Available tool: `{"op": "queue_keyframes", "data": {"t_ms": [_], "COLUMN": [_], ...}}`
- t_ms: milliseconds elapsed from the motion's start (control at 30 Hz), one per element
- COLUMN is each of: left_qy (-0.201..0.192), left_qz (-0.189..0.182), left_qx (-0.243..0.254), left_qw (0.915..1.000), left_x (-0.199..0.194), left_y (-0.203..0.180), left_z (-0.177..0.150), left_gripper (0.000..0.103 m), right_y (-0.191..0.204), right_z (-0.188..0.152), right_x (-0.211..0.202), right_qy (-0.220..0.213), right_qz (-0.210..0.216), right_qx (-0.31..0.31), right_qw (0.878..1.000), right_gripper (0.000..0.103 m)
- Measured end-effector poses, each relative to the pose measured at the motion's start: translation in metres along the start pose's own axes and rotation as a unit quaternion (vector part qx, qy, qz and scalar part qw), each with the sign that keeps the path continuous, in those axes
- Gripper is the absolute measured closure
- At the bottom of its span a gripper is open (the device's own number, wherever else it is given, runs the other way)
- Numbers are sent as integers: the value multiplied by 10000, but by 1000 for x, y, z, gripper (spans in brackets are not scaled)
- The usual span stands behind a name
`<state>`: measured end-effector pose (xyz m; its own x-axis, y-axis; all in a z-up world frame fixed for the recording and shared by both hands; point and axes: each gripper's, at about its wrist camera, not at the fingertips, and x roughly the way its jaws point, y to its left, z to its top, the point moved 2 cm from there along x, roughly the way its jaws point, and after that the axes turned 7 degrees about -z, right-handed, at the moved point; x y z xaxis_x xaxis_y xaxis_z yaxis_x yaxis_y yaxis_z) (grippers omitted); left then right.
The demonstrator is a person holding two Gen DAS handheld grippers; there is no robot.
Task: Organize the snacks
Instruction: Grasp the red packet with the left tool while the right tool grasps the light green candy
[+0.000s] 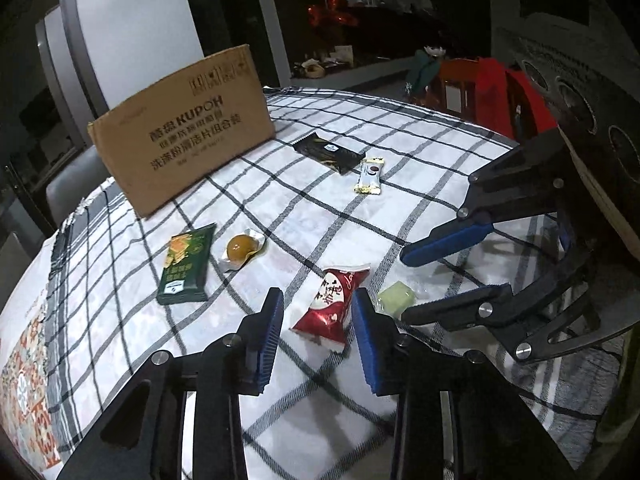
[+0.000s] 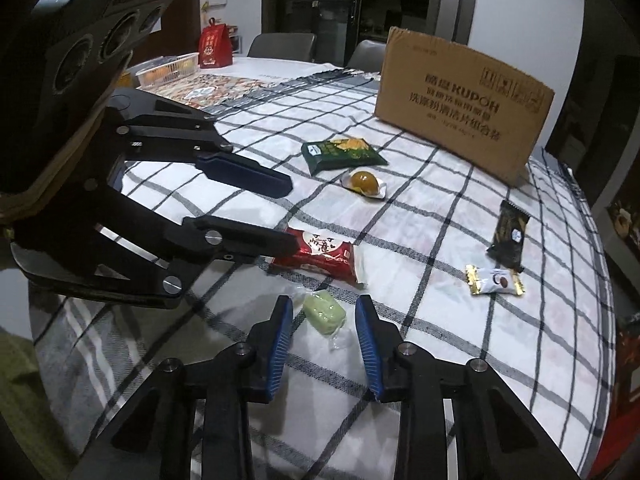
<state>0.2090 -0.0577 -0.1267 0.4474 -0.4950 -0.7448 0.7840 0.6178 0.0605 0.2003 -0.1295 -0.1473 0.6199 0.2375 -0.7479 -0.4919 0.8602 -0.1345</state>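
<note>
Both tongs hover open over snacks on the checked worktop.

The left tongs gape wide around the red packet, holding nothing; the right tongs stand open astride the pale green sweet, not gripping it. Mid-worktop lie the green packet and wrapped yellow ball; nearer the far edge, beside the cardboard box, a black bar and white candy.

A home dining room: a round table under a black-and-white checked cloth, grey upholstered chairs, a red gift bag.
</note>
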Motion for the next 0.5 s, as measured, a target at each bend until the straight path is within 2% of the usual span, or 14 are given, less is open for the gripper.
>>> {"op": "queue_keyframes", "data": {"t_ms": [167, 367, 500], "left_qy": [79, 196, 253], "left_qz": [-159, -368, -528], "left_qx": [-23, -144, -279], "left_qw": [9998, 9990, 9979], "left_x": [13, 26, 31], "left_y": [4, 8, 9], "left_z": [2, 2, 1], "left_gripper": [68, 68, 72], "right_y": [-2, -6, -5], "right_z": [1, 1, 1], "right_x": [9, 18, 22], "right_qy": [62, 141, 175], "right_qz": [132, 298, 369], "right_qx": [-19, 23, 4], "right_qw": [9999, 9995, 9992], "right_gripper": [74, 74, 74]}}
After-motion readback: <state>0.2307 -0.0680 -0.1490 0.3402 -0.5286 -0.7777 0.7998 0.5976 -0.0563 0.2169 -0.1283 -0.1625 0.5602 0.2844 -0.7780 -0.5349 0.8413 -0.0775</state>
